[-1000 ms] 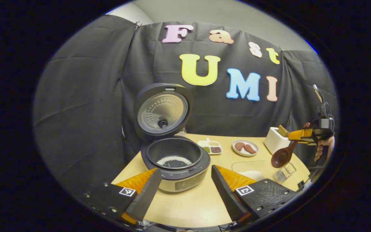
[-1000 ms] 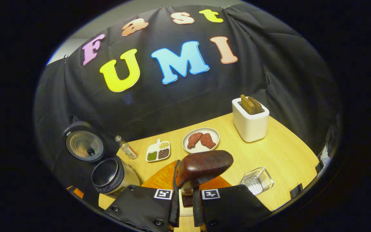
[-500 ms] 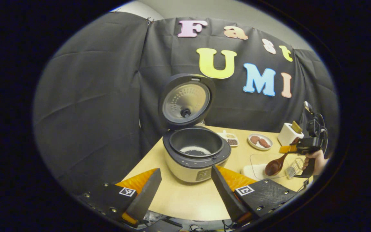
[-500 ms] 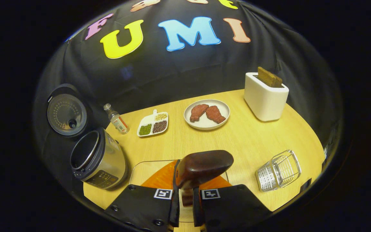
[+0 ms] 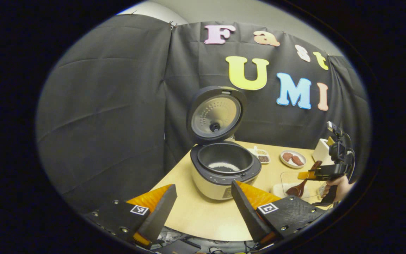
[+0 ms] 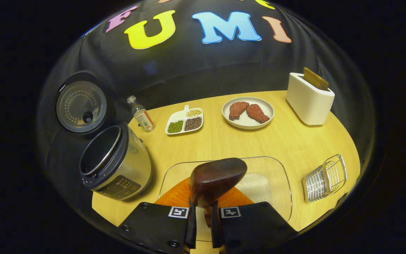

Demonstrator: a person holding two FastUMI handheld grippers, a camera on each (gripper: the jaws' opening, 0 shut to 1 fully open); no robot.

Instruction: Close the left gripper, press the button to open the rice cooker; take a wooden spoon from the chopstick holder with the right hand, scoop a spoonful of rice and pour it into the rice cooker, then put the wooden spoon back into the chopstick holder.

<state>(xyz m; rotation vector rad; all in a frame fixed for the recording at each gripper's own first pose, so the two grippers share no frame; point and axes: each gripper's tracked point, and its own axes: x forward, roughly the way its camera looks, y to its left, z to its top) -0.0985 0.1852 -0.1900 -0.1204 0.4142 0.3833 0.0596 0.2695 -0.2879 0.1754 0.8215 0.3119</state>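
The rice cooker stands open with its lid up, so the button press is done; the scoop is the step in hand. The right gripper is clamped on the handle of the wooden spoon, whose long axis runs straight out ahead of the fingers, bowl foremost and tilted down over the clear glass dish of rice just below. Next, I judge, the bowl must dip into the white grains ahead of it and level off. The chopstick holder lies on its side, off to the gripper's right. The left gripper hangs with fingers wide apart, the cooker ahead of it.
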